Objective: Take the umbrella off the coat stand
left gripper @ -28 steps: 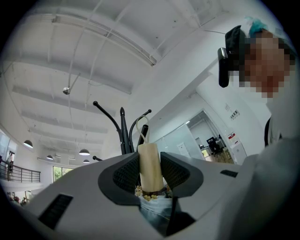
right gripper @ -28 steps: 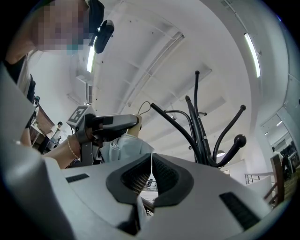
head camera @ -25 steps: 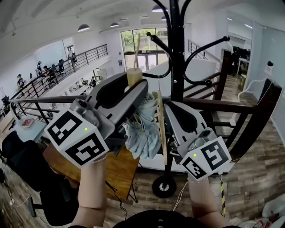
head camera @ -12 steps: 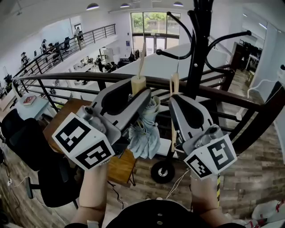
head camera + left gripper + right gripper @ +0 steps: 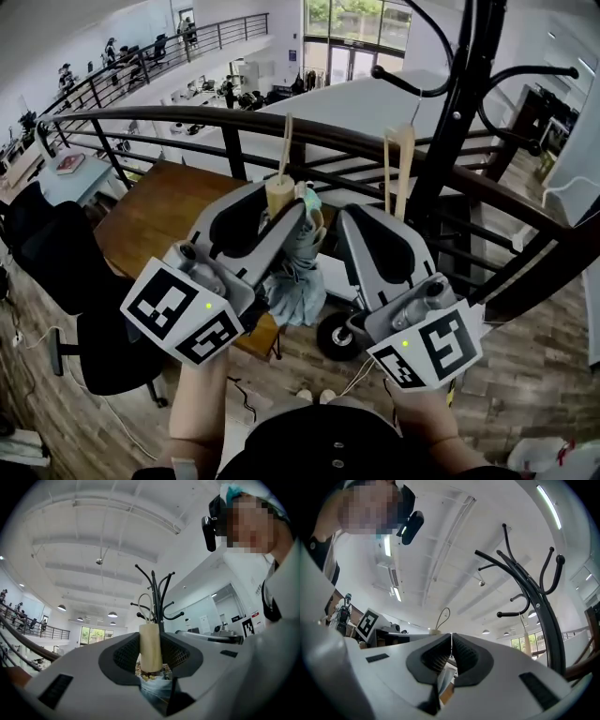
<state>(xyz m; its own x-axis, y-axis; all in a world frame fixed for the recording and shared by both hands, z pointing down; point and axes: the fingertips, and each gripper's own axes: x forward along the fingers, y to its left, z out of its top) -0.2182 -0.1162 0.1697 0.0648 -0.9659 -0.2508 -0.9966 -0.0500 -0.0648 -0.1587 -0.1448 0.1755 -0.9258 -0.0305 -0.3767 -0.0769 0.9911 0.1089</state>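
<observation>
Head view: we see the left gripper [image 5: 284, 211] clamped on the wooden handle [image 5: 279, 192] of the umbrella [image 5: 298, 253]. The right gripper [image 5: 370, 217] sits just beside it on the right, jaws together. The umbrella's long axis runs near upright, with the handle pointing up and the pale blue canopy [image 5: 292, 286] hanging folded below the jaws. The coat stand [image 5: 459, 103] rises beyond and to the right. We judge the cord loop [image 5: 286, 141] free of it, so the left hand alone carries the umbrella clear.

Left gripper view: we see the handle stand upright between the jaws, gripped on both sides, with the loop above and the coat stand well behind.

Right gripper view: we see the jaws meet on nothing, and the coat stand leans at the right.
</observation>
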